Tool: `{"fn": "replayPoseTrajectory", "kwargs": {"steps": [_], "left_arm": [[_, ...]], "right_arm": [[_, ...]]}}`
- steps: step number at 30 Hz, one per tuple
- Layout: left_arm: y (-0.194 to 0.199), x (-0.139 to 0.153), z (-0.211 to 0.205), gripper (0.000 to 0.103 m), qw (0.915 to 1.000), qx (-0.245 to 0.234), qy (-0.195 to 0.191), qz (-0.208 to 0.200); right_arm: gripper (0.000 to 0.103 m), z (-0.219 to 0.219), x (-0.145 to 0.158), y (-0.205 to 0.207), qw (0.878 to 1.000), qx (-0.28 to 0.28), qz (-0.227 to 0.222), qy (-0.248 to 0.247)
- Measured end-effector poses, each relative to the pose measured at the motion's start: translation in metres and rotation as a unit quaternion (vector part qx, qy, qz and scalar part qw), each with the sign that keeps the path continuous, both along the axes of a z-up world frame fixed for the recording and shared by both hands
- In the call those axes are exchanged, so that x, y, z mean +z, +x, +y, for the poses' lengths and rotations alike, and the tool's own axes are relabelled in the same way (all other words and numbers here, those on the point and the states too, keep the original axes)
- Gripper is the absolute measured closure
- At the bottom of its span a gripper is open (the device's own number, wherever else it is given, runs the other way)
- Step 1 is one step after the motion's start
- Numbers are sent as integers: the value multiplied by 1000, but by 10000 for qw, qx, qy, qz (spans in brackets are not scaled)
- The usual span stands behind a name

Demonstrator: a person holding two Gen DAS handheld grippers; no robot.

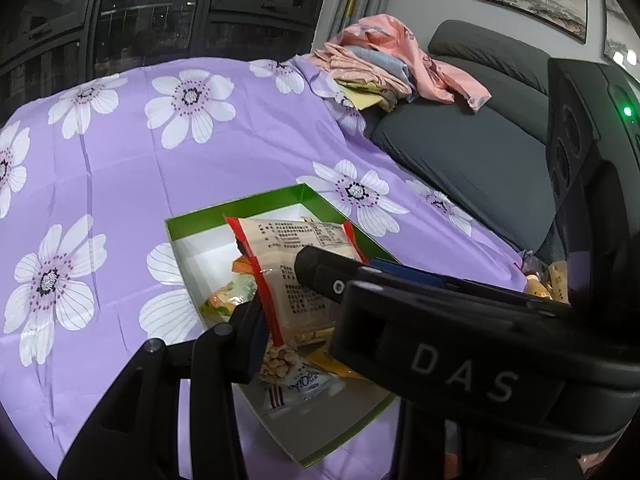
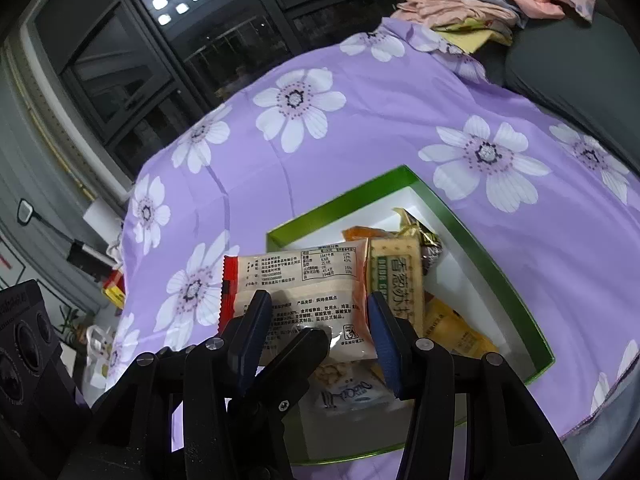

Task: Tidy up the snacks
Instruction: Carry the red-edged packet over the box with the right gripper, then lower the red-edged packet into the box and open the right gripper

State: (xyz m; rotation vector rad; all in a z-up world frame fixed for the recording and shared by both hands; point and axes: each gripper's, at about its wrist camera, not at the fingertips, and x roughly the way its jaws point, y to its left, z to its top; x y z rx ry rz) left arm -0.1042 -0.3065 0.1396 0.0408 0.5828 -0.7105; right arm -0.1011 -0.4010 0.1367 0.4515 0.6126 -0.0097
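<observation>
A cream snack packet with red serrated ends and black print hangs over the green box with white inner walls. My right gripper is shut on the packet's lower half, a blue pad on each side. My left gripper is shut on the same packet from beside it, and one of its black fingers shows between the right gripper's pads. Inside the box lie a green cracker pack, a yellow packet, a white packet and other wrappers.
The box rests on a purple cloth with white flowers. At the back a pile of folded pink clothes lies on a grey sofa. Dark windows stand behind, and small items lie on the floor to the left.
</observation>
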Motion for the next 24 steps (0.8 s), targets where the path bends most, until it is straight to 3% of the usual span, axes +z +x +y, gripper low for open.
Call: {"fn": "replayPoseTrajectory", "kwargs": {"steps": [24], "left_arm": [[22, -20, -29, 64, 9982, -178, 284, 497]], "right_arm": [[50, -29, -26, 16, 9983, -170, 483, 281]]}}
